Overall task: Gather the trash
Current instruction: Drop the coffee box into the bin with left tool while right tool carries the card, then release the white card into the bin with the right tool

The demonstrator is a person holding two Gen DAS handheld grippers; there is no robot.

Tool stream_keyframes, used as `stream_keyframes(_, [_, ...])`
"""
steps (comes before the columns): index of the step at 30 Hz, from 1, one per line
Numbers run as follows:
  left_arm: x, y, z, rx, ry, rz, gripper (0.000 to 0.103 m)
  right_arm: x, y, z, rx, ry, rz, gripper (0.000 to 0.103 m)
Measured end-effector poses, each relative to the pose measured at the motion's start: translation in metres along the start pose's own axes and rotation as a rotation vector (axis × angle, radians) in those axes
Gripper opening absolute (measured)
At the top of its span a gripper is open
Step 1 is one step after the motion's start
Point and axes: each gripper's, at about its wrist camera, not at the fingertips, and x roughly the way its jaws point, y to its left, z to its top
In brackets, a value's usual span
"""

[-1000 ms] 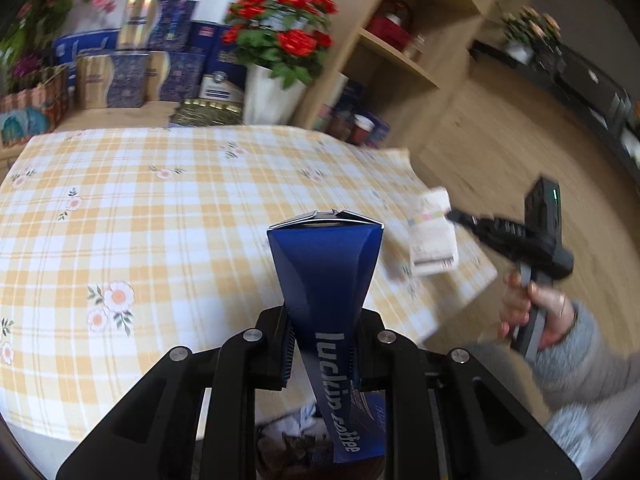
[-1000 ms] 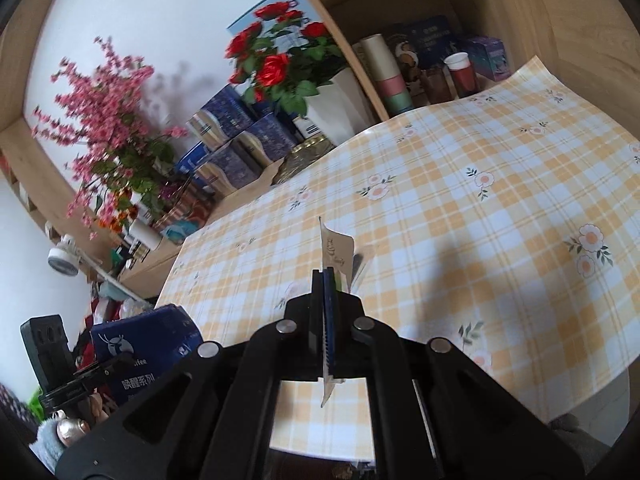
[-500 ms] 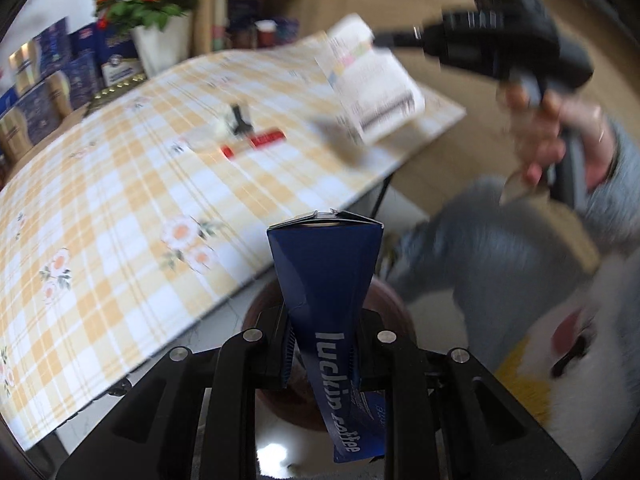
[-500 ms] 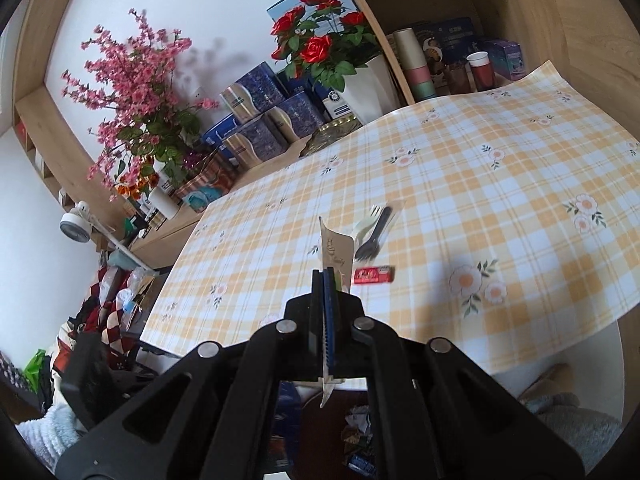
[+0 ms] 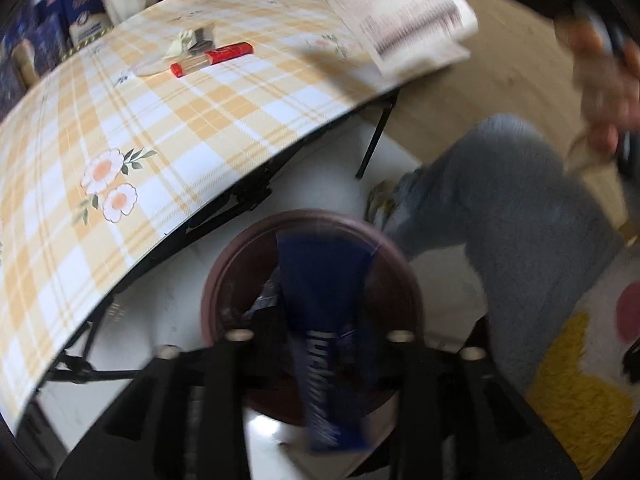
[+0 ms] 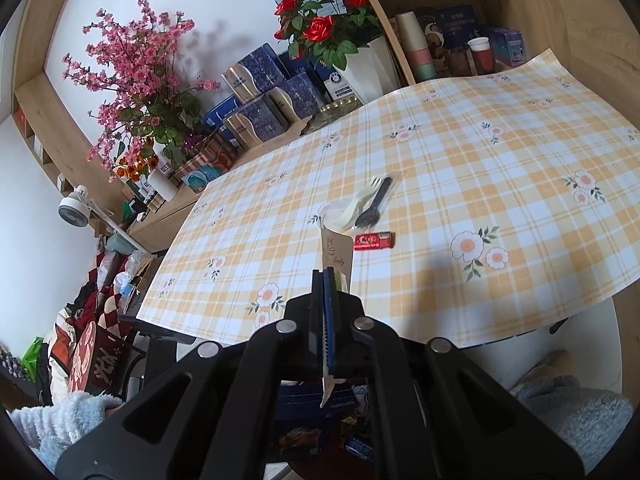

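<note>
In the blurred left wrist view, a flattened blue coffee carton [image 5: 324, 304] hangs between my left gripper's [image 5: 320, 336] spread fingers, right over a brown round trash bin [image 5: 312, 312] on the floor. My right gripper [image 6: 326, 300] is shut on a thin white paper wrapper [image 6: 336, 256], also seen large at top right in the left wrist view [image 5: 400, 12]. On the checked table [image 6: 500, 184] lie a red wrapper [image 6: 374, 241] and bagged plastic cutlery [image 6: 362, 204].
The bin stands on white floor under the table's front edge, with trash inside [image 6: 360, 444]. My grey-trousered leg [image 5: 500, 208] and a yellow rug [image 5: 576, 392] are to its right. Flower vases [image 6: 360, 68] and blue boxes [image 6: 264, 100] line the table's far side.
The left gripper swung down from the table to over the bin and its jaws spread, the blue carton slipping down between them. The right gripper drew back over the table edge, still holding the wrapper.
</note>
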Motion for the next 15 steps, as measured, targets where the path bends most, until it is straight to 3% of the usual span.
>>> stream_keyframes(2, [-0.009,0.004,0.001,-0.043,-0.053,-0.029,0.070,0.001,0.000,-0.004,-0.008,-0.001,0.007,0.005])
stream_keyframes(6, [-0.040,0.013,0.000,-0.136,-0.197,0.002,0.085,0.005,0.002,-0.015,-0.049,0.011,0.012,0.005])
stream_keyframes(11, [-0.082,0.030,-0.016,-0.319,-0.400,0.066,0.092,0.009,0.011,-0.035,-0.121,0.031,0.068,0.005])
stream_keyframes(15, [-0.107,0.029,-0.037,-0.400,-0.556,0.147,0.097,0.018,0.020,-0.055,-0.161,0.074,0.114,0.005])
